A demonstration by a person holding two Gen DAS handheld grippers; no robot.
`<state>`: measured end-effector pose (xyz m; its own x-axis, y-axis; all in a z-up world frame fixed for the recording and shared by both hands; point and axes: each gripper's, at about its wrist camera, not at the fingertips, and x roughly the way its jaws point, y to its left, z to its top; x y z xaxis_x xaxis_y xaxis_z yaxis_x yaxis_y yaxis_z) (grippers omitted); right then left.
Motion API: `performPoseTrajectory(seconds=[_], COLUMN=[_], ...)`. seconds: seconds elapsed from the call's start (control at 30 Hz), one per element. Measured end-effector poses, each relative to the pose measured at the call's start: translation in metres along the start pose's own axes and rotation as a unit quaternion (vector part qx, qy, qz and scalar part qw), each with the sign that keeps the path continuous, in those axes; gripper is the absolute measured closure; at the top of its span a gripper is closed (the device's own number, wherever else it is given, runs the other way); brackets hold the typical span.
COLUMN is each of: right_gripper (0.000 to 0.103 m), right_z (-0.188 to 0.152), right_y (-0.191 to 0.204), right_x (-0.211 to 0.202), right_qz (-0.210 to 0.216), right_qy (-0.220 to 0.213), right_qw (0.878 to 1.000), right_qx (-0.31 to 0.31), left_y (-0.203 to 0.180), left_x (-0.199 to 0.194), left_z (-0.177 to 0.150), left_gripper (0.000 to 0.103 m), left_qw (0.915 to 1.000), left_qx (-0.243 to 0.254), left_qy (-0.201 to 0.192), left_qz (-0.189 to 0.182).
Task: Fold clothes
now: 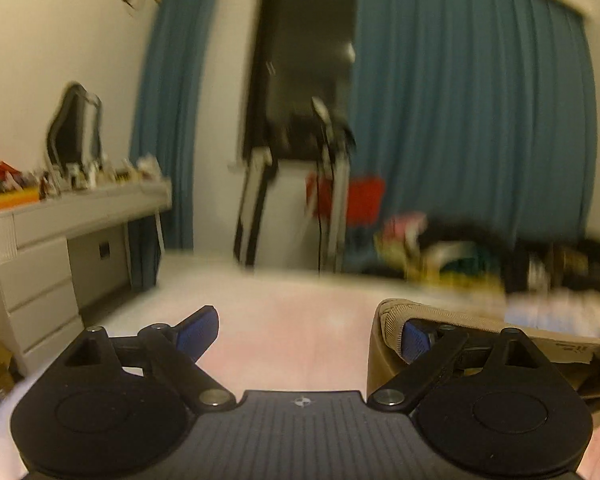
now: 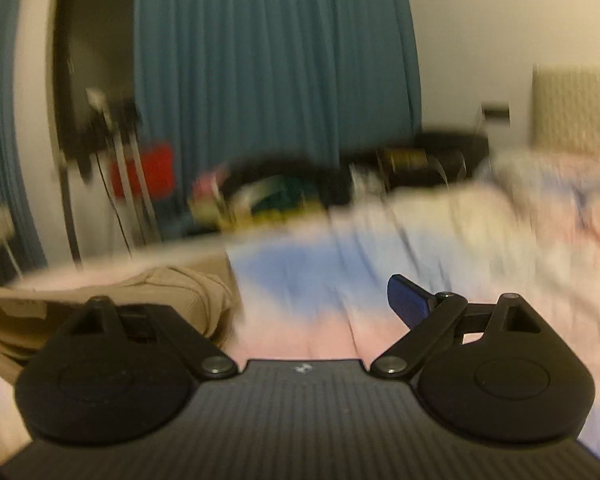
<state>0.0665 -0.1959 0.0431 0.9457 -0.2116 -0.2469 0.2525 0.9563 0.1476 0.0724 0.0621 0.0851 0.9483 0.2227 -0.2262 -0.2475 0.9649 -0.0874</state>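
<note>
Black ribbed claw bodies, blue pads, silver screws.

Blue curtains hang far across the room; a white dresser stands left, cluttered on top; a dark window between curtains.
</note>
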Motion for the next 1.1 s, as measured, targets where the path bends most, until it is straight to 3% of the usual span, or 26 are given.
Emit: performPoseTrajectory(seconds=[0.13, 0.3, 0.47, 0.6, 0.73, 0.87, 0.97, 1.1], right_gripper=[0.011, 0.011, 0.011, 0.011, 0.011, 0.011, 0.011, 0.011], right_z=[0.100, 0.210, 0.286, 0.323, 0.334, 0.319, 0.292, 0.258], right_y=[0.017, 0.016, 0.006, 0.001, -0.002, -0.004, 0.001, 0.012], right_x=[-0.034, -0.092, -0.166, -0.215, -0.232, -0.210, -0.173, -0.104], right_qz=[0.028, 0.064, 0.098, 0.112, 0.116, 0.125, 0.118, 0.106], right_qy=[-0.086, -0.168, -0.237, -0.275, -0.274, -0.221, -0.183, -0.127], right_qw=[0.996, 0.983, 0.966, 0.955, 0.954, 0.966, 0.974, 0.984], right_qx=[0.015, 0.021, 0.018, -0.009, -0.040, -0.056, -0.066, -0.063], left_y=[0.002, 0.006, 0.010, 0.020, 0.026, 0.032, 0.039, 0.039], left_x=[-0.026, -0.082, -0.157, -0.198, -0.209, -0.187, -0.142, -0.050], left_z=[0.096, 0.210, 0.294, 0.339, 0.353, 0.332, 0.298, 0.259], left_gripper=[0.009, 0.009, 0.007, 0.005, 0.002, 0.002, 0.002, 0.002], left_qw=[0.9959, 0.9829, 0.9641, 0.9583, 0.9615, 0.9706, 0.9774, 0.9856], left_qx=[-0.048, -0.052, -0.036, -0.036, -0.022, -0.015, -0.024, -0.033], left_qy=[-0.074, -0.166, -0.249, -0.262, -0.246, -0.201, -0.161, -0.103], left_qz=[-0.019, -0.059, -0.087, -0.107, -0.121, -0.131, -0.135, -0.130])
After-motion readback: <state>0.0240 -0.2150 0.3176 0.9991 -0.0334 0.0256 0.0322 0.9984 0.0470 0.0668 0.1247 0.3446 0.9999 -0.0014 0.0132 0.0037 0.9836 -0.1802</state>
